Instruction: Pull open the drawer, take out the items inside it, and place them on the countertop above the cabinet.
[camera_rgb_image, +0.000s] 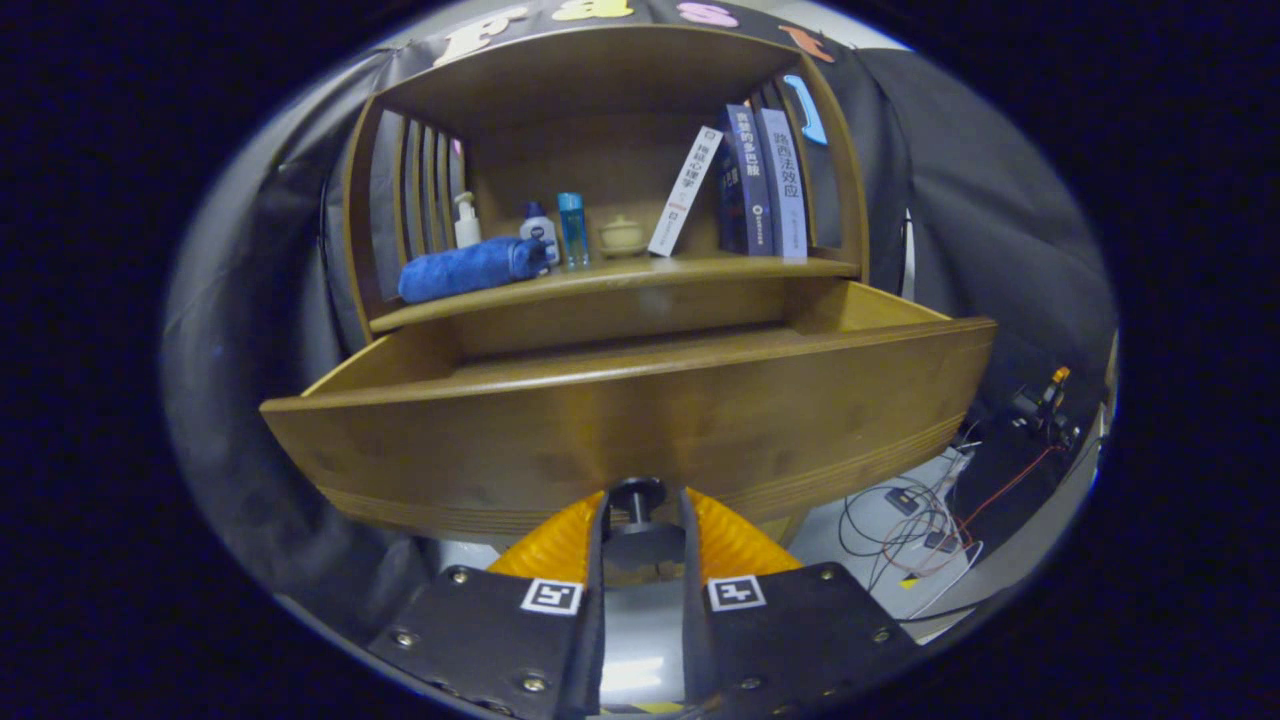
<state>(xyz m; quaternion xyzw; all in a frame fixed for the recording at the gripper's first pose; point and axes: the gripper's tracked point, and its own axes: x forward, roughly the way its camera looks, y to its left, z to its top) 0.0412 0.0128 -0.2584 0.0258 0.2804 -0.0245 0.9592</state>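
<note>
Gripper view is looking straight at a wooden cabinet (600, 150) standing against the booth's dark cloth wall; its drawer (640, 420) is sitting pulled out toward the camera, its curved front panel spanning the scene, and its inside is lying hidden behind that panel, so whatever it is holding cannot be told; the gripper (640, 515) is sitting low at the middle of the drawer front, its two fingers (560, 540) standing close either side of the dark round knob (636, 497) and appearing to be clamping on it; above the drawer the countertop (700, 270) is carrying a rolled blue towel (470, 268) at the left, with a white pump bottle (466, 222), a white bottle with a blue cap (538, 230) and a clear blue bottle (572, 228) just behind it; a small tan lidded pot (622, 236) is resting beside them, a white book (685, 190) is leaning toward dark upright books (765, 180); loose cables (920, 520) are lying on the pale floor beyond the drawer's right end.
</note>
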